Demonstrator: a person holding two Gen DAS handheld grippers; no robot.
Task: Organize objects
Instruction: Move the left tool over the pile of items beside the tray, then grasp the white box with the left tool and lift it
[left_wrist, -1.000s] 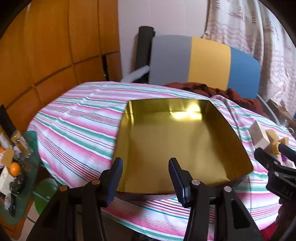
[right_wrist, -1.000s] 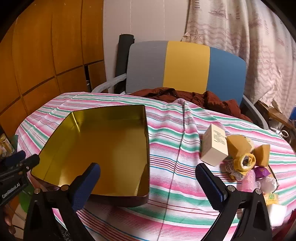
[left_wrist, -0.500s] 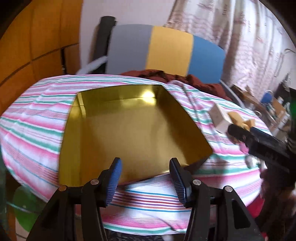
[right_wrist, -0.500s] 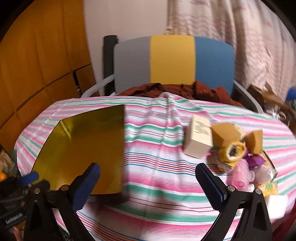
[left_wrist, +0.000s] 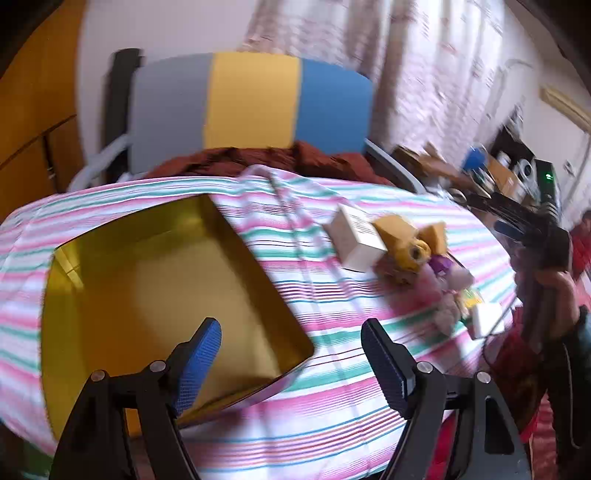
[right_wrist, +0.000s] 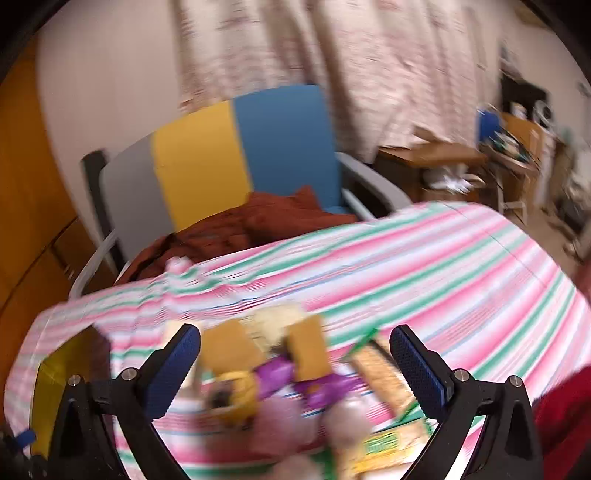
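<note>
No readable text; print on the white box (left_wrist: 356, 240) and green-yellow packet (right_wrist: 384, 441) is too blurred.

A: What does the left tool (left_wrist: 291, 354) look like?
B: Black frame, silver screws at the pivots, blue cross-hatched pads (left_wrist: 197, 363) on both fingers.
A: And the right tool (right_wrist: 295, 365)?
B: Same black frame, silver screws, blue textured pads (right_wrist: 419, 369).

— The tin (left_wrist: 159, 291) looks like glossy gold metal inside; the tablecloth (left_wrist: 332, 387) under it is striped woven cloth.

— The box (left_wrist: 356, 238) right of the tin looks like matt white card, and the gripper pads (right_wrist: 417, 369) are rough-textured blue.
</note>
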